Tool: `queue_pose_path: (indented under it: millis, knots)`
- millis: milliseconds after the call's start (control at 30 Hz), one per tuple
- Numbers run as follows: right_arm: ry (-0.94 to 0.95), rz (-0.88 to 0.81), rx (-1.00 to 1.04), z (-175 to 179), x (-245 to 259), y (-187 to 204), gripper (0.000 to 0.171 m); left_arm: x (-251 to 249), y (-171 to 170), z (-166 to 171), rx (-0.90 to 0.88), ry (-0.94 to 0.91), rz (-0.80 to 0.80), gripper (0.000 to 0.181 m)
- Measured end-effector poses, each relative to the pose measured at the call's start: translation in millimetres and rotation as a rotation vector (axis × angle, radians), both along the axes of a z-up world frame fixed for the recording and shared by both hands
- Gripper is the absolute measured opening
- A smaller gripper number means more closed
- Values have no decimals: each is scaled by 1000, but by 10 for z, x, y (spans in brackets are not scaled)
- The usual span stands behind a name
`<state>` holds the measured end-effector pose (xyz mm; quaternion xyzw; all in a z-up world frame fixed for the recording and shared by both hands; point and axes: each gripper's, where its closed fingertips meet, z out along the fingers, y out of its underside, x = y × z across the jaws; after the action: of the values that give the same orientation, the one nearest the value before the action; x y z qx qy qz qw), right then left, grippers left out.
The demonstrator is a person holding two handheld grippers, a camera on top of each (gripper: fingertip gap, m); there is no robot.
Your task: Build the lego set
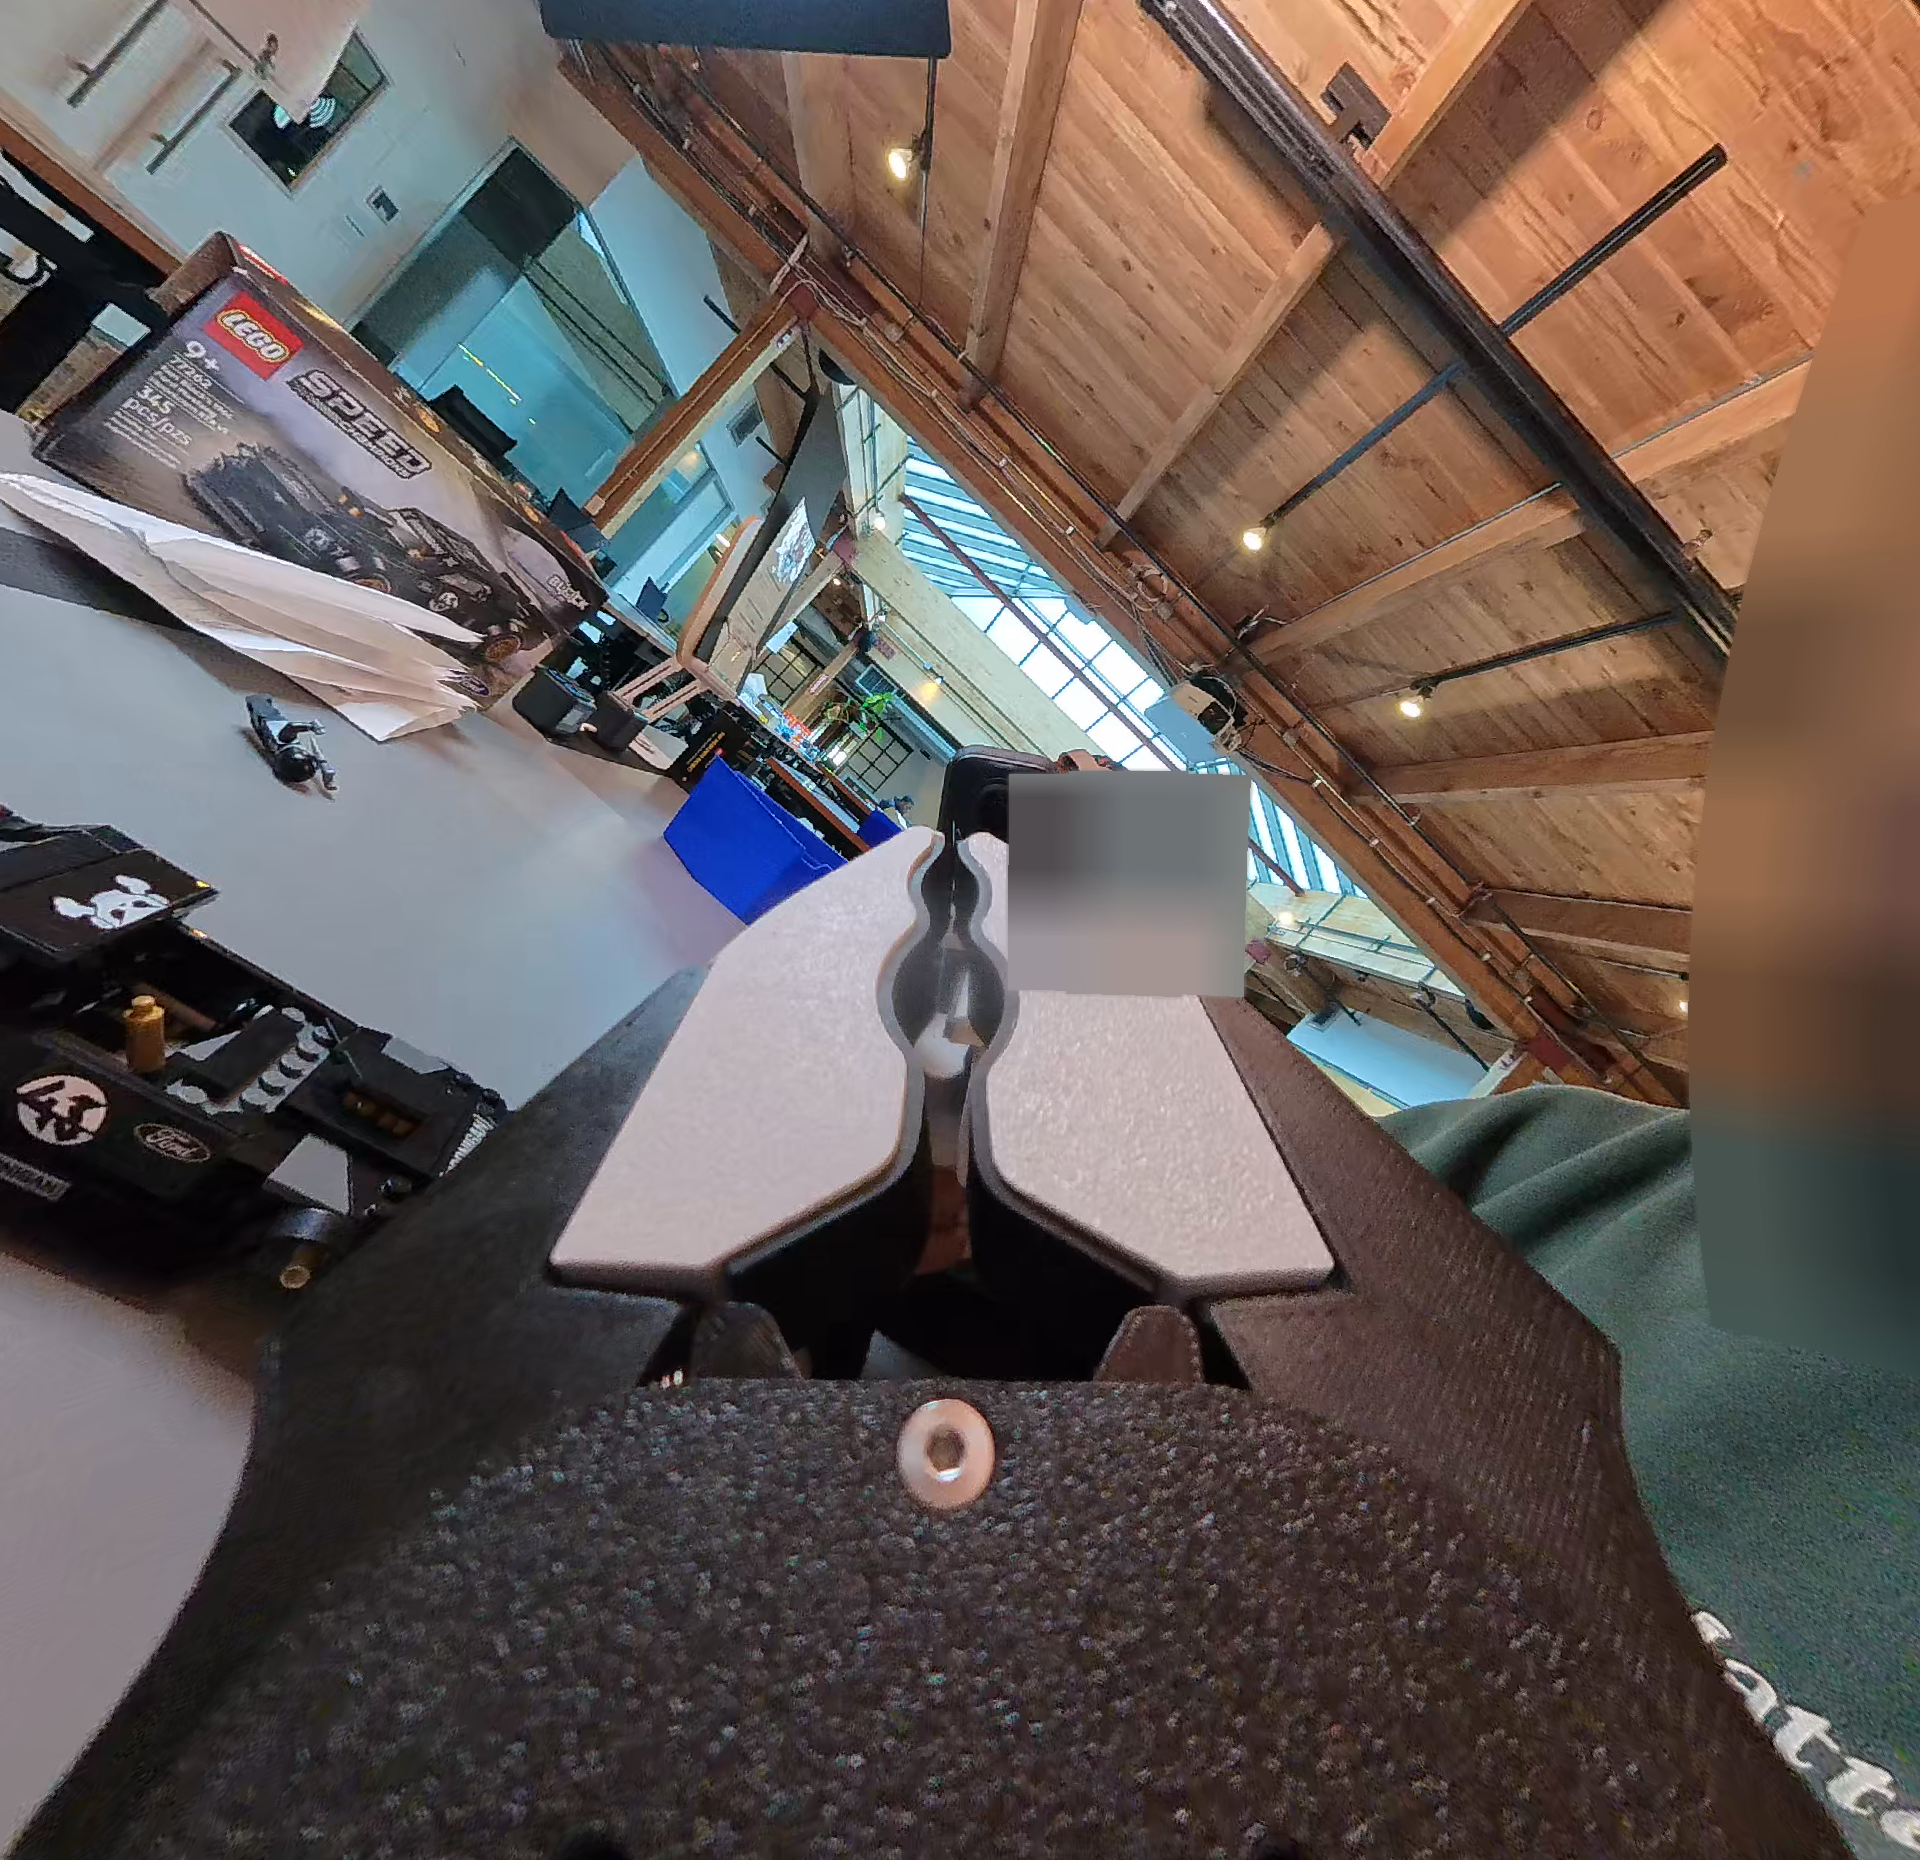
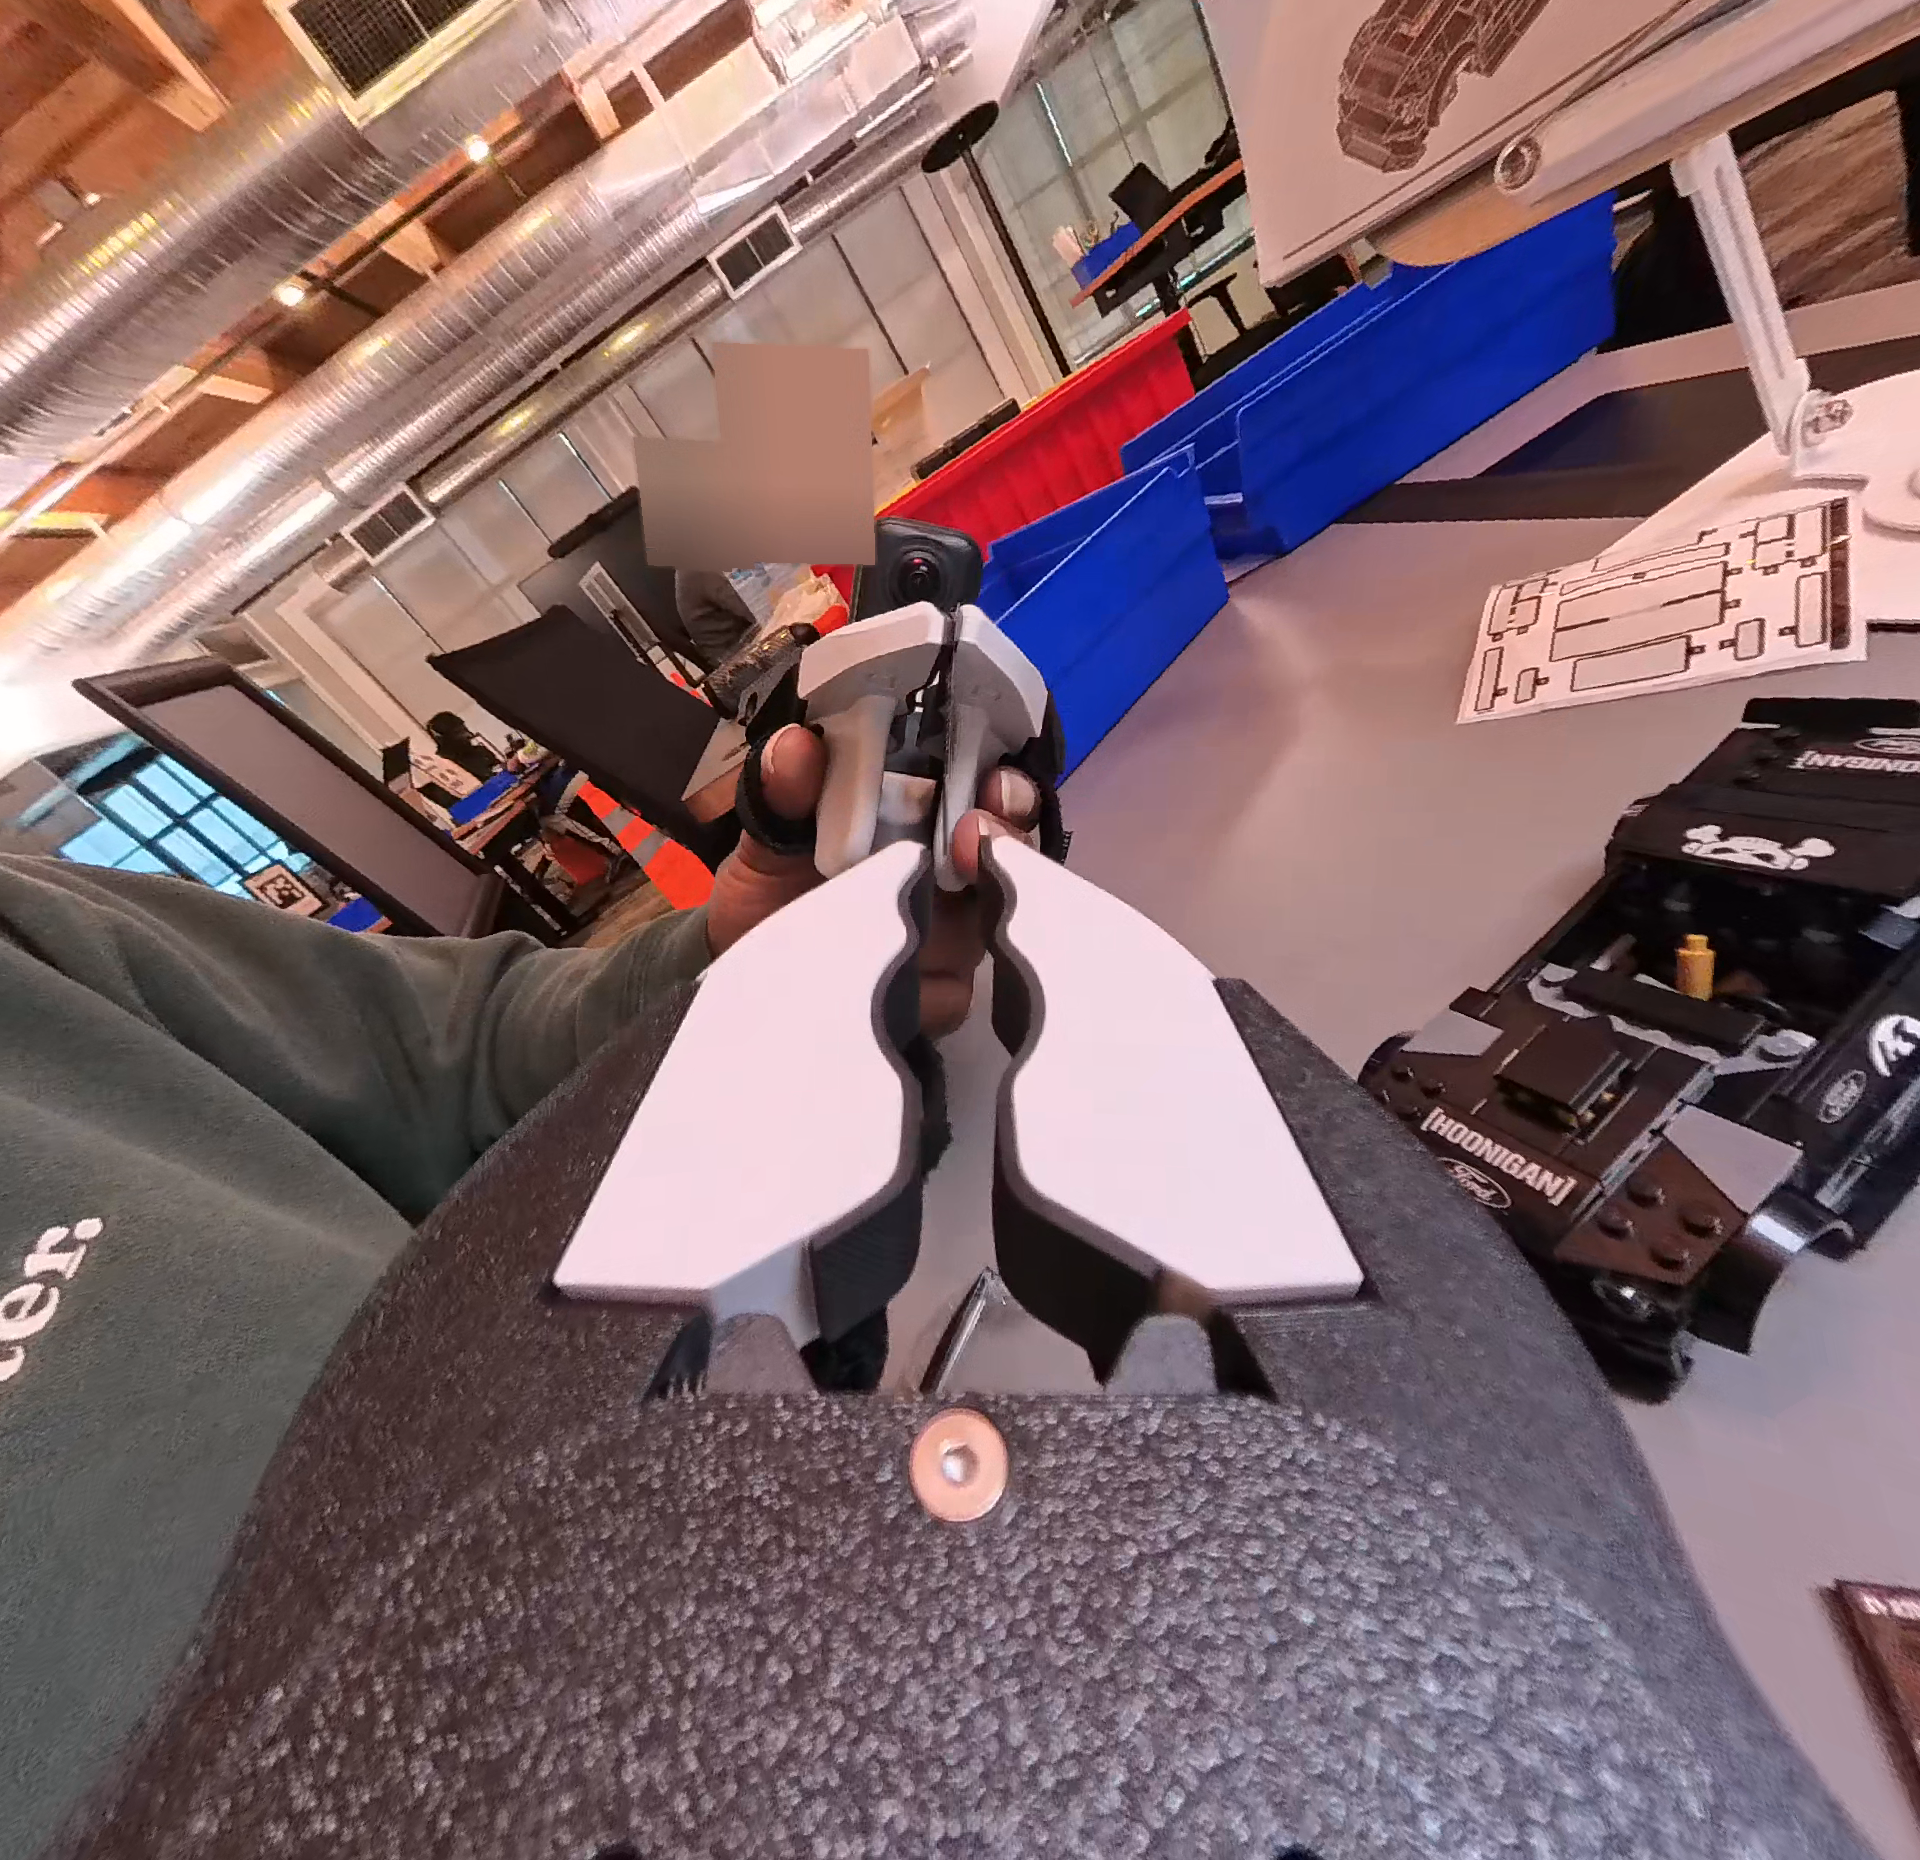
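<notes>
The black lego car [image 1: 156, 1062] stands on the grey table [image 1: 436, 875], at the left in the left wrist view and at the right in the right wrist view [image 2: 1662, 1083]. Both grippers are held up in the air, facing each other, away from the car. My left gripper [image 1: 945, 865] is shut on a small thin dark piece; it also shows in the right wrist view [image 2: 951, 657], held by a hand. My right gripper [image 2: 956, 854] has its jaws a little apart, just in front of the left gripper, with nothing seen between them.
The lego box [image 1: 312, 439], white paper bags [image 1: 260, 595] and a small minifigure [image 1: 291, 745] lie at the table's far side. Blue bins [image 2: 1122, 584], a sticker sheet [image 2: 1662, 615] and an instruction booklet on a stand [image 2: 1455, 75] are behind the car. About 4 centimeters separates my left fingertips from my right.
</notes>
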<state>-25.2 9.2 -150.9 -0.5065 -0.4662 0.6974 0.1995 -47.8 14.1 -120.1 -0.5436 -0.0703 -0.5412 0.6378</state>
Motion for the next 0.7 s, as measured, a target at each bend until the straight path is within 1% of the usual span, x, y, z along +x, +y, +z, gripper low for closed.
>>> queue_pose_path:
  millis: [400,500,700]
  knots:
    - [1,11,-11,2,4,-12,4,35,-1,-8,-2,10,-15,0]
    - [1,8,-11,2,6,-5,0,41,1,-10,-3,12,-17,0]
    - [-14,27,-8,-12,19,-11,0,39,14,-37,-17,28,-10,0]
